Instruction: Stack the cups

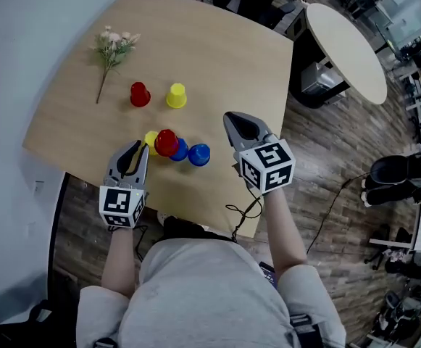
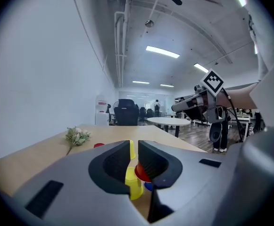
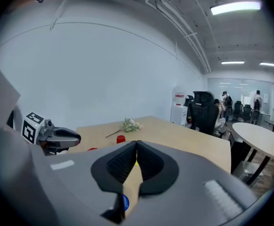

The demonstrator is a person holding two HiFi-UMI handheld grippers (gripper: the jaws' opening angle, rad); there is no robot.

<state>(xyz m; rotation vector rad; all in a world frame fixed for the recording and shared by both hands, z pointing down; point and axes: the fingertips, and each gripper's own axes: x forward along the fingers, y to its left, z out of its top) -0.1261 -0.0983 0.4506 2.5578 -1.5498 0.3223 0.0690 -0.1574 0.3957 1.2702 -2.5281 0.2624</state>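
Observation:
Six small cups stand upside down on the tan table [image 1: 217, 56]. A red cup [image 1: 139, 94] and a yellow cup [image 1: 176, 96] stand apart further out. Nearer me a yellow cup [image 1: 150, 139], a red cup [image 1: 166, 143] and two blue cups [image 1: 180, 150] [image 1: 198, 154] crowd together in a row. My left gripper [image 1: 139, 146] has its tips just left of that yellow cup [image 2: 133, 185]; its jaws stand a narrow gap apart and the pads touch nothing. My right gripper [image 1: 228, 116] hovers right of the row, shut and empty.
A sprig of dried flowers [image 1: 112, 49] lies at the table's far left. The table's near edge runs just under both grippers. A round white table [image 1: 344, 46], office chairs and cables on the wood floor lie to the right.

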